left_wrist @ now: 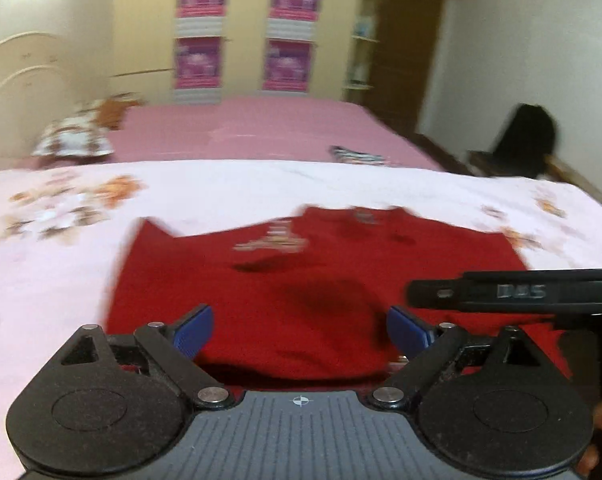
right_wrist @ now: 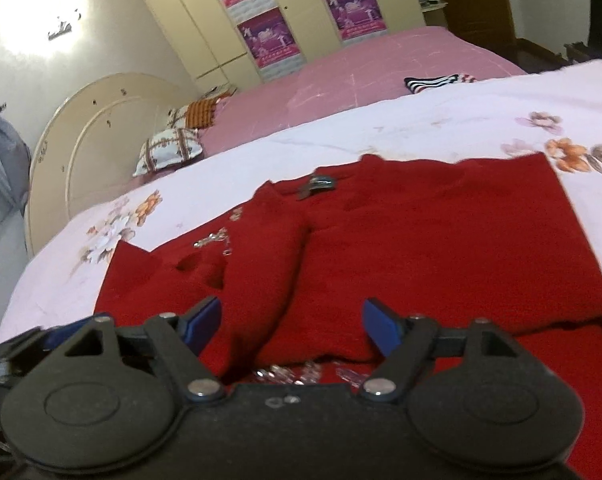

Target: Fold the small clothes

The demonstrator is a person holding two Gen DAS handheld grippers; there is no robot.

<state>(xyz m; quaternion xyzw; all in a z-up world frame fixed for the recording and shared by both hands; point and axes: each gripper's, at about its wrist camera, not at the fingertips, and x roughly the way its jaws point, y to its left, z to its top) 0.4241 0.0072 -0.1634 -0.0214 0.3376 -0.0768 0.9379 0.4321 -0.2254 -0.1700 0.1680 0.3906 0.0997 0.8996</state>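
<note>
A: Start with the left wrist view. What lies under the tongs?

B: A red garment [left_wrist: 313, 280], knit-looking and matte, spread flat on a white floral sheet [left_wrist: 41, 280] that covers the near part of the bed. It has pale embroidery near its far edge. The picture is smeared, so the stitch is hard to read.

A: And the left gripper [left_wrist: 300, 330]?

B: Released. Its blue ribbed pads [left_wrist: 195, 330] stand wide apart with only red cloth showing between them, nothing pinched. The right gripper [left_wrist: 513, 292] reaches in from the right edge as a flat black bar above the garment's right side.

A: Beyond the sheet?

B: A smooth pink bedspread [left_wrist: 261, 128], a patterned pillow [left_wrist: 73, 140] at its left edge, a striped folded cloth [left_wrist: 357, 156] near its right edge.

A: Now the right wrist view.

B: Sharper. The red garment [right_wrist: 381, 248] is folded over itself: a thick soft ridge runs from the near edge up toward the neckline, where a small grey label sits. Its right edge is straight and square-cornered. Shiny beaded trim glints just beside the tongs' base.

A: State of the right gripper [right_wrist: 293, 322]?

B: Let go as well; blue pads [right_wrist: 381, 330] spread, resting over the cloth without clamping it. The cream curved headboard [right_wrist: 89, 152] stands at the bed's left end.
</note>
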